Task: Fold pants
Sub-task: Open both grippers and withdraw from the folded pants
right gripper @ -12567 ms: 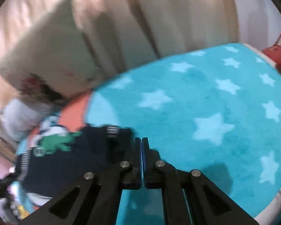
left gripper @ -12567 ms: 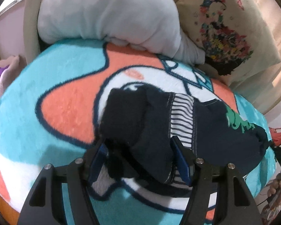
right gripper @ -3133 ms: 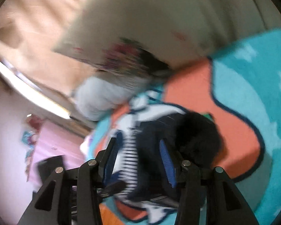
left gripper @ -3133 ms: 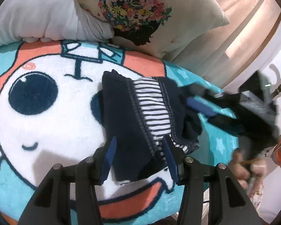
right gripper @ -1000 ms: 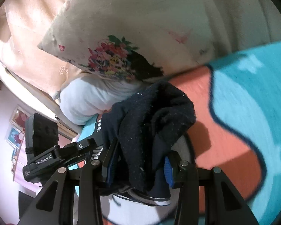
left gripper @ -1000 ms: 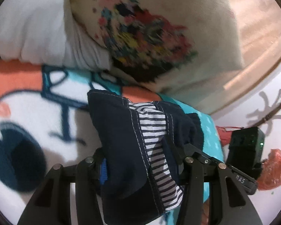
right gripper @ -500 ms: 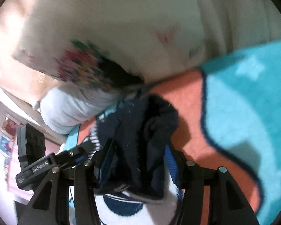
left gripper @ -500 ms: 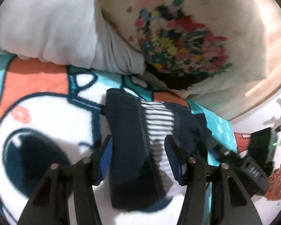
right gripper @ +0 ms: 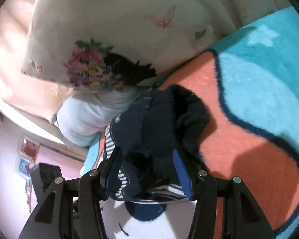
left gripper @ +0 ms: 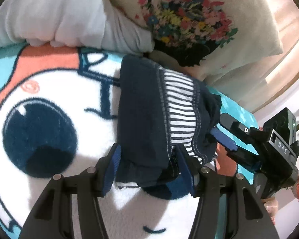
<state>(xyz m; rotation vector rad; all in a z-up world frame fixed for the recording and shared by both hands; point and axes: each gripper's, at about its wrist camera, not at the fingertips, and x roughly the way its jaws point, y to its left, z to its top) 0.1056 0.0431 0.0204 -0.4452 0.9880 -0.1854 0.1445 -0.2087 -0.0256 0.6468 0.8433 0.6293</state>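
The folded navy pants [left gripper: 145, 117] with a striped white waistband lie as a thick bundle on the cartoon blanket [left gripper: 55, 91], close to the pillows. My left gripper [left gripper: 148, 167] straddles the near end of the bundle, jaws wide apart, blue pads on either side. My right gripper [right gripper: 147, 171] straddles the bundle's other end [right gripper: 161, 133], jaws also wide apart. It also shows in the left wrist view [left gripper: 229, 137], with one blue pad at the bundle's right edge. Whether the pads press the cloth is unclear.
A floral cream pillow [left gripper: 189, 20] and a white pillow [left gripper: 55, 14] lie just behind the pants. The blanket's orange and turquoise star area [right gripper: 269, 83] spreads to the right. A curtain hangs behind the pillows. A pink wall with pictures [right gripper: 28, 155] is at the left.
The pants bundle has come down from the air onto the blanket near the pillows. Both grippers' jaws now stand wider around it.
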